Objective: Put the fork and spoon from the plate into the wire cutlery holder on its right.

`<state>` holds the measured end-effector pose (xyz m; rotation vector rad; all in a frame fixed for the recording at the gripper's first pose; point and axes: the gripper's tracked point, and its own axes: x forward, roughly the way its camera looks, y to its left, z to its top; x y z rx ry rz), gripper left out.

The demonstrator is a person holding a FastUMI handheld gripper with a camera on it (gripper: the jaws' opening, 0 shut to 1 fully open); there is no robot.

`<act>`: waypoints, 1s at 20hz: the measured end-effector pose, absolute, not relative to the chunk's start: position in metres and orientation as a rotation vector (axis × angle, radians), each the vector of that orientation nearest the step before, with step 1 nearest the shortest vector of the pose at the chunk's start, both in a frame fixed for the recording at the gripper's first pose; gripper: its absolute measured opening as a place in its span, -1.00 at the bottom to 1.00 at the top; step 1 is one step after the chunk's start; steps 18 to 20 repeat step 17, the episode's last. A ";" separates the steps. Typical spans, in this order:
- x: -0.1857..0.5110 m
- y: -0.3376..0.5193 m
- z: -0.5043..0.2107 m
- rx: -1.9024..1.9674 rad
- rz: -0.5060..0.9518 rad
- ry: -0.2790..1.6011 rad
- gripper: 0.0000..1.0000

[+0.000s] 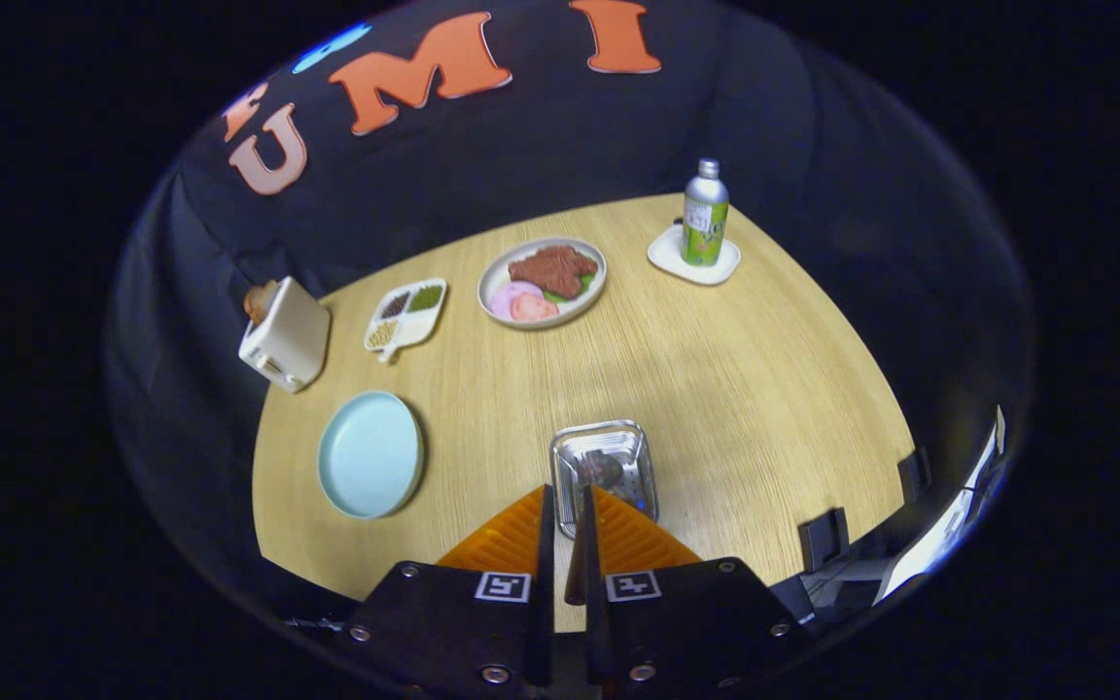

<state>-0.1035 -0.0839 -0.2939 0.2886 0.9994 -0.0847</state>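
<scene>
On the far left of the wooden table (735,389) we see a white toaster (286,338) with something brownish sticking out of its top, close to the table's edge and the dark cloth wall behind it. Just right of it lies a small white divided dish (406,315) with dark, green and pale fillings in its compartments. In front of these, nearer to us, sits the pale blue plate (370,454) — its surface looks bare from here, with no cutlery on it that we can make out.

Moving toward the middle, a round plate of food (542,282) stands at the back, with a brown piece of meat on top and pink slices beside it.

Closer in, the gripper (567,530) hangs over the table with its fingers drawn narrow, nearly together, and a thin dark utensil handle (577,564) stands upright in the slit between them; both fingers seem to press on it. Whether it is the fork or the spoon we cannot tell. Just ahead of the fingertips sits the wire cutlery holder (606,469), a shiny square basket to the right of the blue plate, and the utensil's far end reaches down into it; something metallic shows inside, though it is too blurred to name.

At the back right a green bottle (705,214) with a silver cap stands upright on a white coaster (693,256) — well apart from everything else.
</scene>
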 end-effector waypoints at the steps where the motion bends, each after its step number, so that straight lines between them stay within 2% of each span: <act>1: -0.090 -0.086 -0.276 0.282 -0.072 0.925 -0.60; 2: -0.079 -0.088 -0.256 0.276 -0.061 0.848 -0.51; 3: -0.067 -0.089 -0.236 0.269 -0.048 0.767 -0.31; 5: -0.048 -0.089 -0.196 0.239 -0.022 0.613 -0.07; 7: -0.036 -0.090 -0.162 0.177 -0.017 0.488 0.13; 10: -0.019 -0.083 -0.124 0.089 -0.011 0.322 0.32; 13: -0.014 -0.062 -0.086 0.074 0.036 0.212 0.69; 15: -0.009 -0.058 -0.066 0.073 0.040 0.166 0.82; 17: -0.003 -0.056 -0.041 0.085 0.046 0.109 0.86; 20: -0.003 -0.056 -0.041 0.085 0.046 0.109 0.86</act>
